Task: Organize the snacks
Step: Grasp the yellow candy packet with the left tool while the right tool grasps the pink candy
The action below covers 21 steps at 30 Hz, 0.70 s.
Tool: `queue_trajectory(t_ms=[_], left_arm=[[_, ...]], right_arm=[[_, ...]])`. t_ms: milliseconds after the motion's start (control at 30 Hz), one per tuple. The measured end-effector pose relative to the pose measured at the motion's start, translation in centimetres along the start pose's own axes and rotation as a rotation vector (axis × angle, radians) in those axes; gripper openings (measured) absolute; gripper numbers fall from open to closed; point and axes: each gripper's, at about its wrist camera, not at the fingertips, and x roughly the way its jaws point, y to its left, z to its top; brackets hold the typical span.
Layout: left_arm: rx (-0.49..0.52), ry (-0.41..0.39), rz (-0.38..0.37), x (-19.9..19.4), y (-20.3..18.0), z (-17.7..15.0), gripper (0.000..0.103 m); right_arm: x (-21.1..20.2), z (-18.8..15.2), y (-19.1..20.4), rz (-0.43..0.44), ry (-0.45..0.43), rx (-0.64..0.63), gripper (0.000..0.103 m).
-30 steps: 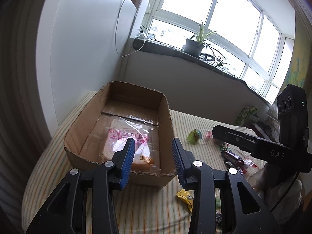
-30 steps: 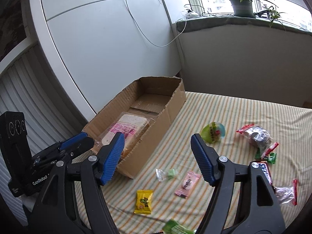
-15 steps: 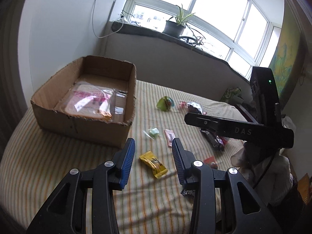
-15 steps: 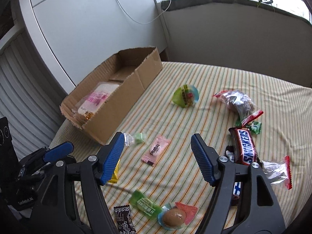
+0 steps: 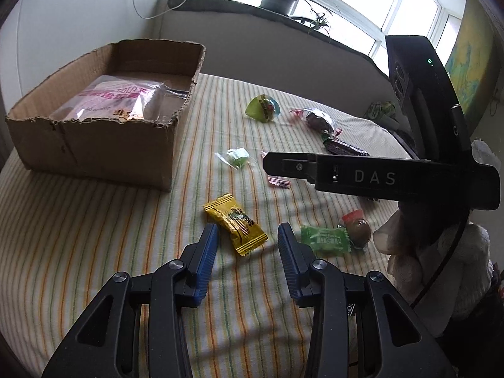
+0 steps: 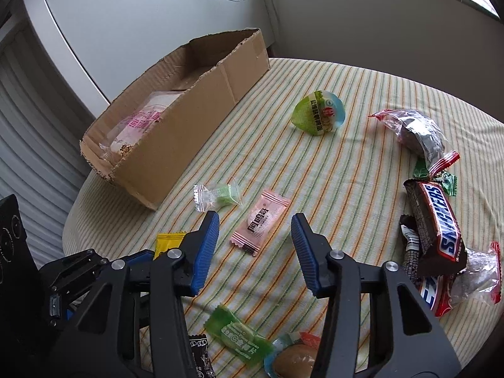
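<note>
- Striped cloth covers the surface (image 5: 94, 236), with a window and a plant behind it.
- Our left gripper (image 5: 247, 242) is wide open and holds nothing. The yellow candy (image 5: 234, 223) lies just past its tips.
- Our right gripper (image 6: 255, 236) is wide open and empty too. The pink candy (image 6: 260, 222) lies between its blue fingers (image 6: 206, 245), lower down on the cloth.
- We think each gripper should go straight down, get a finger on each side of its candy, then squeeze softly so the wrapper does not slip.
- Off to the left, the cardboard box (image 5: 94, 145) already holds one big clear bag of bread (image 5: 119, 100).
- Other snacks sit loose on the cloth, like the Snickers bar (image 6: 436, 217) and the green jelly cup (image 6: 319, 116).
</note>
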Motion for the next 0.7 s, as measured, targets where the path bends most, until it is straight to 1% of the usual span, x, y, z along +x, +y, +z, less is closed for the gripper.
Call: queue_trajectory(t_ms=[200, 267, 300, 467, 567, 633, 700], left_arm=[[0.038, 0.007, 0.035, 0.9, -0.8, 0.6, 0.037], [0.048, 0.009, 0.046, 1.1, -1.0, 0.6, 0.037], [0.055, 0.009, 0.055, 1.1, -1.0, 0.5, 0.036], [0.068, 0.01, 0.077, 1.7, -1.2, 0.8, 0.028], [0.076, 0.009, 0.088, 2.0, -1.1, 0.9, 0.023], [0.081, 0.007, 0.088, 1.9, -1.1, 0.7, 0.023], [0.081, 0.005, 0.087, 1.9, -1.0, 0.6, 0.023]], right_arm=[[0.9, 0.1, 1.3, -0.054, 0.011, -0.059, 0.049], [1.1, 0.1, 1.6, -0.073, 0.013, -0.078, 0.047], [1.1, 0.1, 1.6, -0.078, 0.014, -0.085, 0.046], [1.0, 0.1, 1.7, -0.117, 0.012, -0.115, 0.031], [0.9, 0.0, 1.7, -0.123, 0.01, -0.128, 0.026], [0.8, 0.0, 1.6, -0.12, 0.008, -0.125, 0.022], [0.8, 0.1, 1.4, -0.108, 0.009, -0.116, 0.022]])
